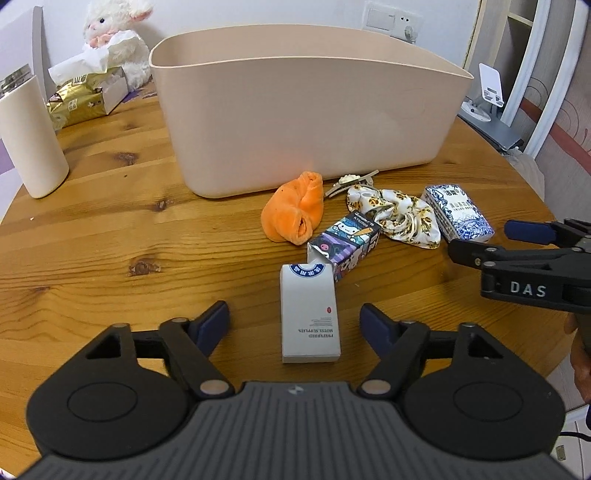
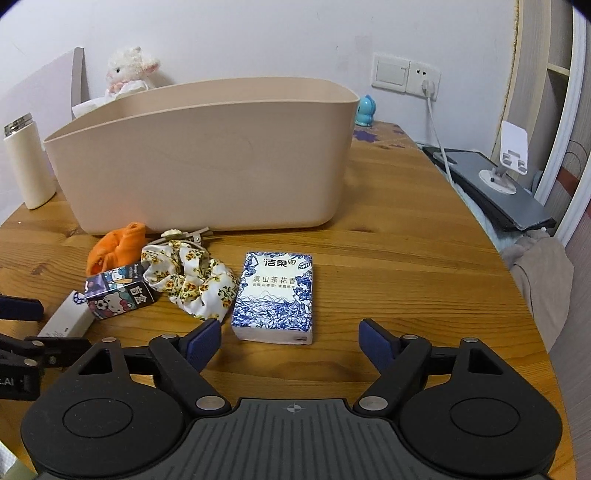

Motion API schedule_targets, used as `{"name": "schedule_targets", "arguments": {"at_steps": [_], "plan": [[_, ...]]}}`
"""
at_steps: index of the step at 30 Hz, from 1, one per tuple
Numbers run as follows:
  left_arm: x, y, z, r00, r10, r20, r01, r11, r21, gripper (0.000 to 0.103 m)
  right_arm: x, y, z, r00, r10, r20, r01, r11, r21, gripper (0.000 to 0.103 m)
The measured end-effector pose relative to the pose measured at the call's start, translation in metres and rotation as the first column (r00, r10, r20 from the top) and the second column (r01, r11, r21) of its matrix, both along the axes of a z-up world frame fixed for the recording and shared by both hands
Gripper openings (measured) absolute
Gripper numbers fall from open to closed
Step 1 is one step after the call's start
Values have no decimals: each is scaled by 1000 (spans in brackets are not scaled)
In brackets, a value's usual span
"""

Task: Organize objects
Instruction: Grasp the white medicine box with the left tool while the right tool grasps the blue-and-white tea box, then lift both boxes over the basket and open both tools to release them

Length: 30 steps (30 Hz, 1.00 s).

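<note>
Objects: a small heap is lying on the wooden table [image 2: 388,258], just in front of a beige bin [image 1: 306,122].
White box [image 1: 309,314]: it is lying flat, its printed blue seal touching the open flap of a cartoon-printed box [image 1: 347,243].
Orange cloth [image 1: 293,212]: bunched up, sitting beside the bin's wall.
Scrunchie [image 2: 190,282]: floral fabric, crumpled between the cartoon box and a blue-and-white tissue pack [image 2: 275,297].
Hair clip [image 1: 351,181]: it is resting against the bin's base.
Left hand-held gripper [image 1: 295,325]: jaws spread wide, hovering with the white box lying between the fingers, gripping nothing.
Right hand-held gripper [image 2: 290,343]: jaws spread, empty, facing the tissue pack.
Left view only: a gold packet [image 1: 75,103] and tissues beside a plush lamb [image 1: 118,33].
Right view only: a blue figurine [image 2: 365,110] and a plugged-in wall socket [image 2: 424,81].
</note>
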<state>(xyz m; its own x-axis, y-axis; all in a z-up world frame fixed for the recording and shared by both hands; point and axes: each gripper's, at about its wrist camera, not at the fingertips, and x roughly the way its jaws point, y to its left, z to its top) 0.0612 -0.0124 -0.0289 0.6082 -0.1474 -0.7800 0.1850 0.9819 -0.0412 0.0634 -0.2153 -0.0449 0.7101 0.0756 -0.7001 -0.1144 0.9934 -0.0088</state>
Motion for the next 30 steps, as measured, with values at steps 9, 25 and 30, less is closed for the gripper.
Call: {"name": "schedule_targets", "arguments": {"at_steps": [9,25,30], "plan": [[0,3,3,1000,-19,9,20,1000,-21,33,2,6,-2,1000,14,2,-14,1000,4,48],[-10,24,37,994,3,113,4,998,-65,33,-13,7,21,994,-20,110,18,1000,17,42],[-11,31,58,984,21,176,-10,998,-65,33,-14,3,39,987,-34,156,30,999,28,42]]}}
